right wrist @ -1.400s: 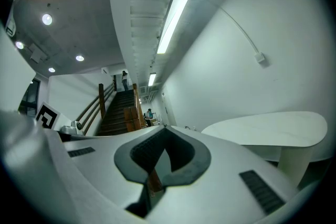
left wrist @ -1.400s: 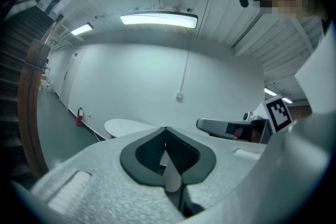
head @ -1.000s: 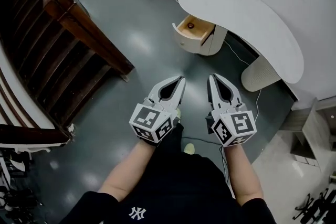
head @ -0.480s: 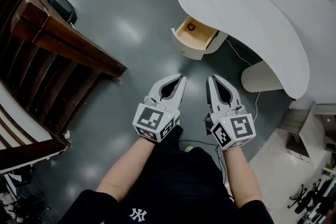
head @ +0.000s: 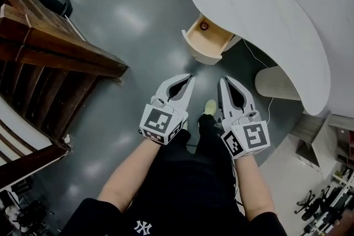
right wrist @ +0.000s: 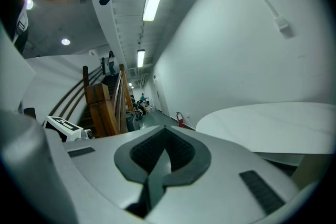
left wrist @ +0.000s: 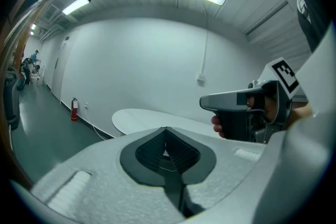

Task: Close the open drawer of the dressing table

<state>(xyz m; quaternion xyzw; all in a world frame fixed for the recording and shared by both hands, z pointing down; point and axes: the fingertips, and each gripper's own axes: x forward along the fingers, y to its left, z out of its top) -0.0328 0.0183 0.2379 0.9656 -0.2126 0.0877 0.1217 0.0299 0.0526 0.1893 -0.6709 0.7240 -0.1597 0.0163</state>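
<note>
Clenched and empty, the left gripper [head: 191,79] and right gripper [head: 223,81] are hovering short of the drawer [head: 209,40], likely needing a square, centred push

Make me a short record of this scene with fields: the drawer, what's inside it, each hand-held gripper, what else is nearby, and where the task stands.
drawer: drawer open, pulled out from under the dressing table
contents: one small round object, kind unclear
left: left hand-held gripper shut, empty, short of the drawer
right: right hand-held gripper shut, empty, short of the drawer
nearby: wooden staircase on the left
task: drawer not yet closed
</note>
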